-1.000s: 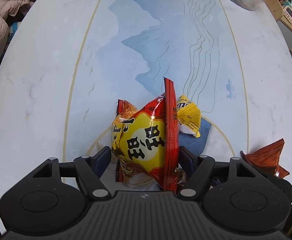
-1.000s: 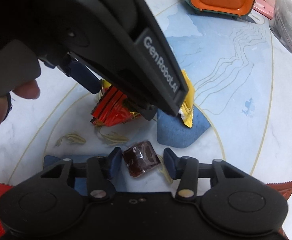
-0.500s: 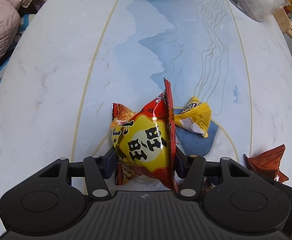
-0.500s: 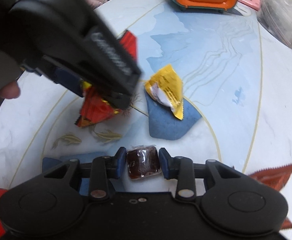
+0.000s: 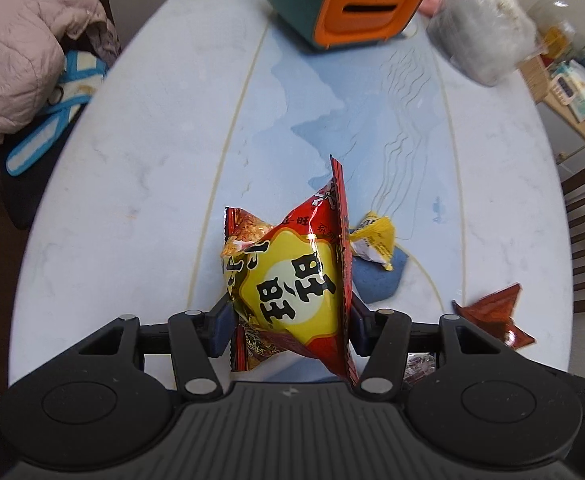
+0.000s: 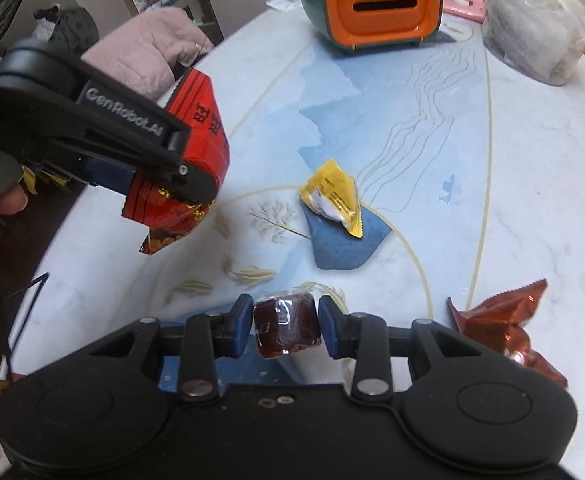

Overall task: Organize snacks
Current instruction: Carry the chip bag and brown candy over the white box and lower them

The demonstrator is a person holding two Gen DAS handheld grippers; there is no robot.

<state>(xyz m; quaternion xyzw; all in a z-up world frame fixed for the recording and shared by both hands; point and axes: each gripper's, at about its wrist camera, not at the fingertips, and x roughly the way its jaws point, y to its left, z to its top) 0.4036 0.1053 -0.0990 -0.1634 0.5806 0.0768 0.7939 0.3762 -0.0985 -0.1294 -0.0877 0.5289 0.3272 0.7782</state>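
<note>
We cannot see the lower part of the red and yellow snack bag (image 5: 288,280), because the body of the left hand-held gripper (image 5: 288,322) cuts it off. Its jaws are closed on this bag from both sides, and the bag is lifted above the counter (image 5: 140,168). A smaller red packet sticks out behind it, and we cannot tell if it is a separate thing. The right hand-held gripper (image 6: 285,330) has its pads pressed on a small dark brown candy (image 6: 286,328) in clear wrap; the label is too small to read. In the right view, the left hand-held gripper covers most of the bag.

A yellow packet (image 6: 334,200) lies alone on the blue pattern in the middle of the counter. A brown-red packet (image 6: 500,320) lies near the right edge, partly hidden. Far behind stand a green and orange box (image 6: 372,4) and a blurred plastic bag (image 6: 532,20). A pink jacket (image 5: 20,52) is beside the counter.
</note>
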